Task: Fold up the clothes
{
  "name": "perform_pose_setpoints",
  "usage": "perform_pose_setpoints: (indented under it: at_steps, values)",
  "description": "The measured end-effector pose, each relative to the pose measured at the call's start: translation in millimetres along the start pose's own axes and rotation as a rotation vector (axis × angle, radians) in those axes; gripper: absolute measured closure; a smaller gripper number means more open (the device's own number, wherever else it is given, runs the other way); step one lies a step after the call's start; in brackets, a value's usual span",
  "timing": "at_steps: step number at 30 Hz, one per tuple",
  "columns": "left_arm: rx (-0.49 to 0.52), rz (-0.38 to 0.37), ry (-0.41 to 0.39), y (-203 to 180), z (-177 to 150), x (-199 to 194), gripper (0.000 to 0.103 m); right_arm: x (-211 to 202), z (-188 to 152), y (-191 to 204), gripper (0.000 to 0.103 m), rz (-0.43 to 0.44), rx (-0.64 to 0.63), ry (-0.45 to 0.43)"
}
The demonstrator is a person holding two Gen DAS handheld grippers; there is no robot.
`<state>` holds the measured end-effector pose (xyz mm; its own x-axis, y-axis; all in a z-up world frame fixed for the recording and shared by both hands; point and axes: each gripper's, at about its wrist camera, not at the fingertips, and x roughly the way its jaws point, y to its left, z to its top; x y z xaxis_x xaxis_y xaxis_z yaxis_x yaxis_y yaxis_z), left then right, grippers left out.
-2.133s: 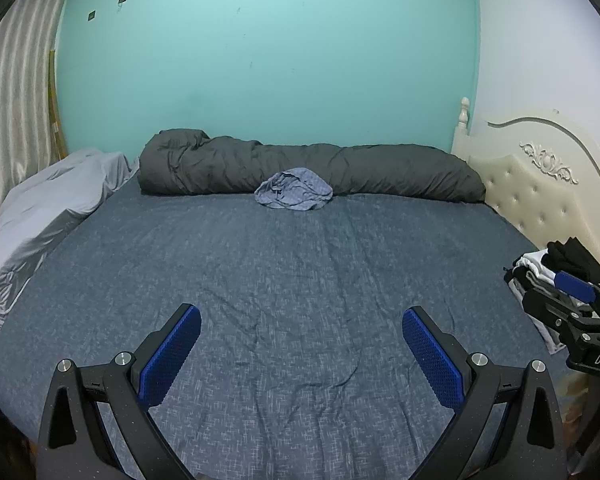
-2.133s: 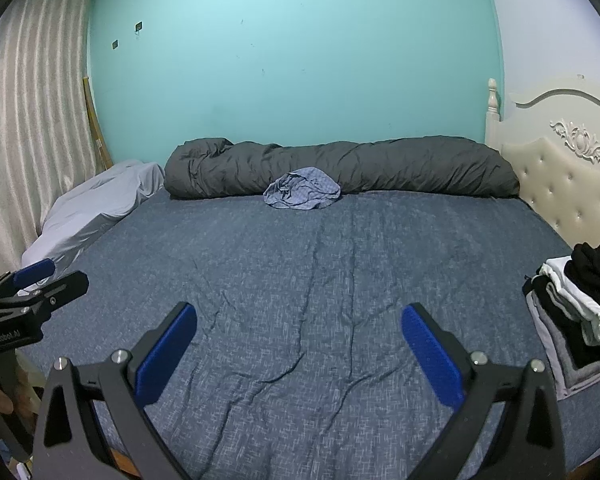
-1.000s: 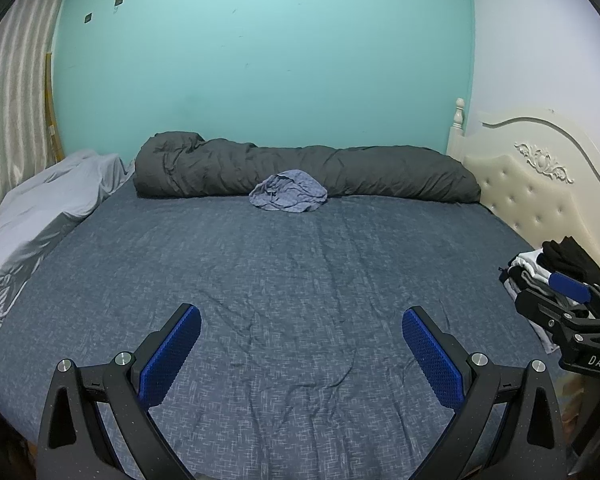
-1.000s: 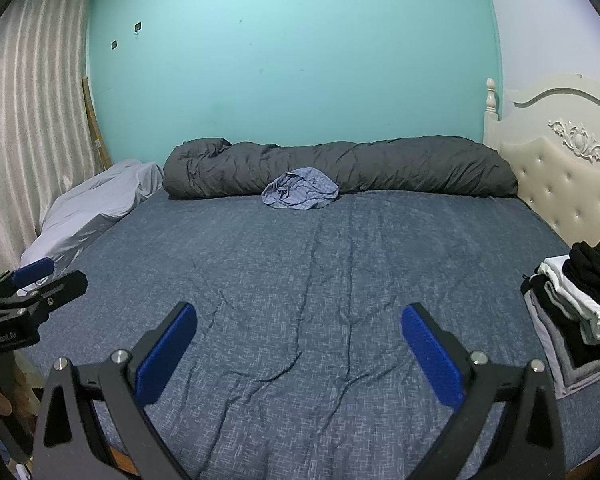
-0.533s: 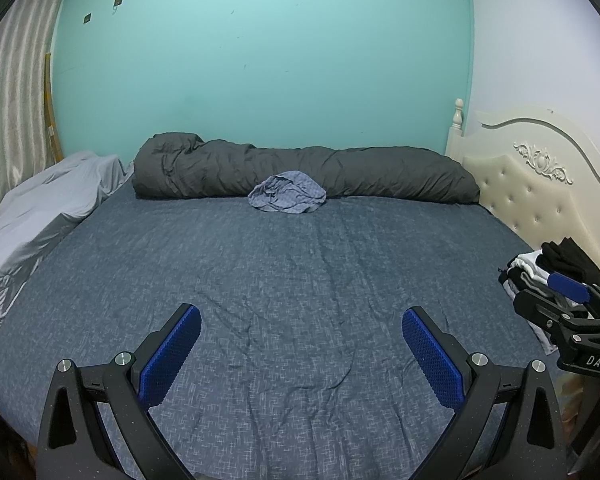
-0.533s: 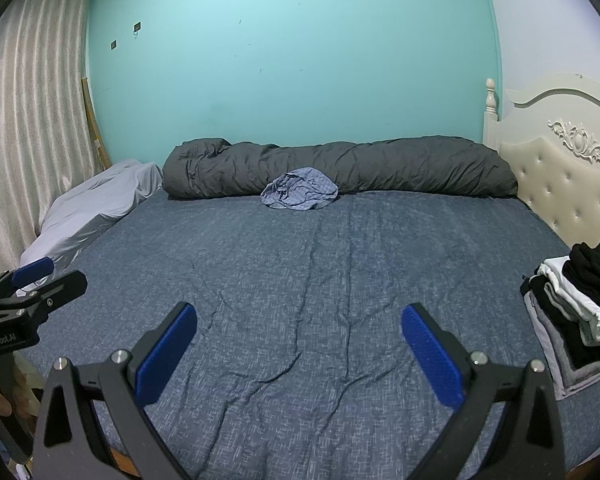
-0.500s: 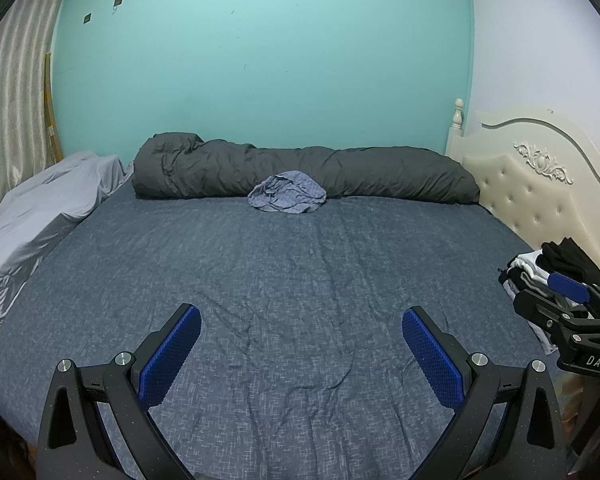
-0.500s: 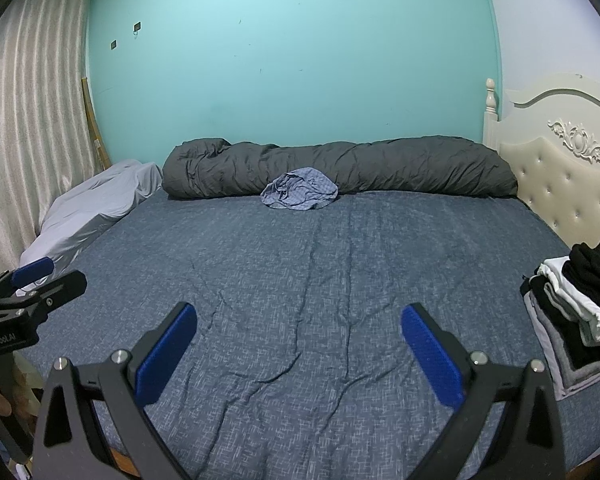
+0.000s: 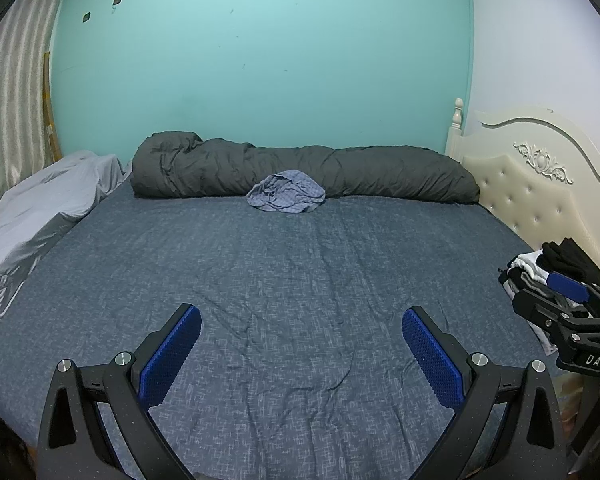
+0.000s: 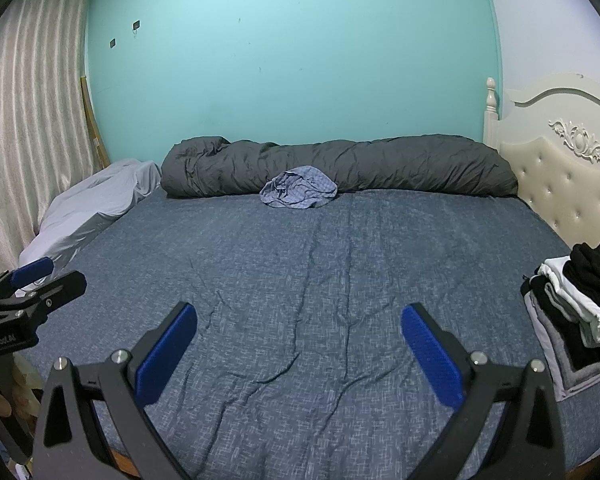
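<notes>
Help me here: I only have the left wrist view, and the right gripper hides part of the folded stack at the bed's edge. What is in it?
Observer: In the right wrist view the folded stack shows whole: black on top, white under it, grey at the bottom.
Operator: Is the right gripper open?
Observer: Yes, the right gripper has its jaws wide apart, nothing between them, over the bed sheet.
Operator: And the curtain's top?
Observer: The curtain shows its top edge, with a row of eyelets.

You turned your left gripper (image 9: pixel 300 354) a little to the right, so the shirt (image 9: pixel 286 192) and blanket (image 9: pixel 300 174) slid a bit left in its view. Your right gripper (image 10: pixel 298 354) barely moved.
</notes>
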<state>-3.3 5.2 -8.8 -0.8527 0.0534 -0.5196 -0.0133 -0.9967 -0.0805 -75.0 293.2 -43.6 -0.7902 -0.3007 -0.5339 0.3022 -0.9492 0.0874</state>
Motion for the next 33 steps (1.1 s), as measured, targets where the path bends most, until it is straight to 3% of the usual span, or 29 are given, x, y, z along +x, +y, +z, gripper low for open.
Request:
perform_pose_setpoints:
  at_steps: [8, 15, 28, 33]
  values:
    - [-0.056, -0.008, 0.021, 11.1, -5.4, 37.0, 0.000, 32.6, -5.9, -16.3, 0.000, -0.008, 0.024, 0.048]
    - [-0.088, 0.026, 0.078, 27.5, 4.8, 132.2, 0.000, 99.4, -10.9, -33.1, 0.000, -0.019, 0.014, 0.108]
    - [-0.162, 0.089, 0.157, 66.7, 37.4, 337.9, 0.000, 330.2, 23.8, -74.1, 0.000, 0.037, -0.024, 0.172]
    - [-0.213, 0.112, 0.200, 87.7, 51.8, 403.1, 0.000, 389.7, 44.5, -88.8, 0.000, 0.052, 0.013, 0.200]
